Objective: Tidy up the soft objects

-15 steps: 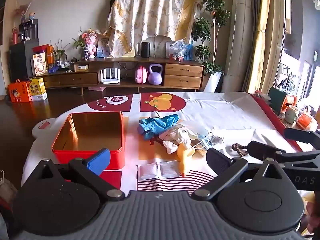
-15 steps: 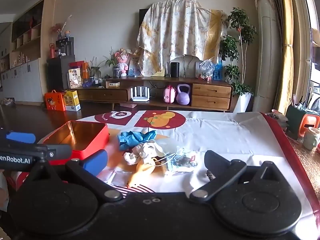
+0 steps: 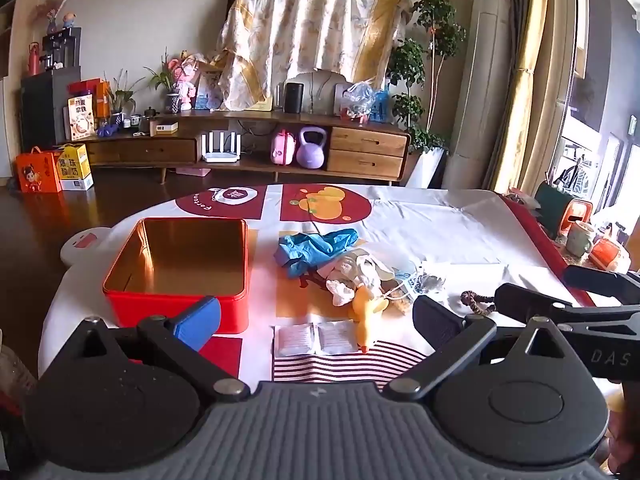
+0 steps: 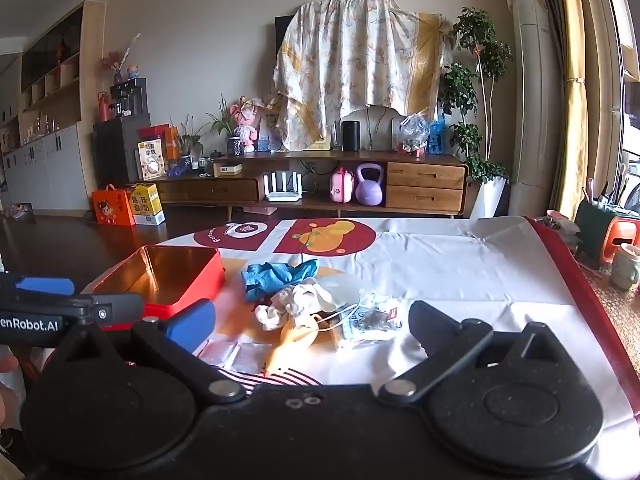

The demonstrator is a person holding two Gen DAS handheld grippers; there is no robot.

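Note:
A red tin box with a gold inside stands open and empty at the table's left; it also shows in the right wrist view. Right of it lies a pile of soft things: blue gloves, white cloth, a yellow rubber piece, a face mask and clear packets. A dark braided band lies further right. My left gripper is open and empty above the table's near edge. My right gripper is open and empty, beside it on the right.
The table wears a white cloth with red and orange prints. Cups and an orange holder stand off its right edge. A wooden TV cabinet and plants line the far wall.

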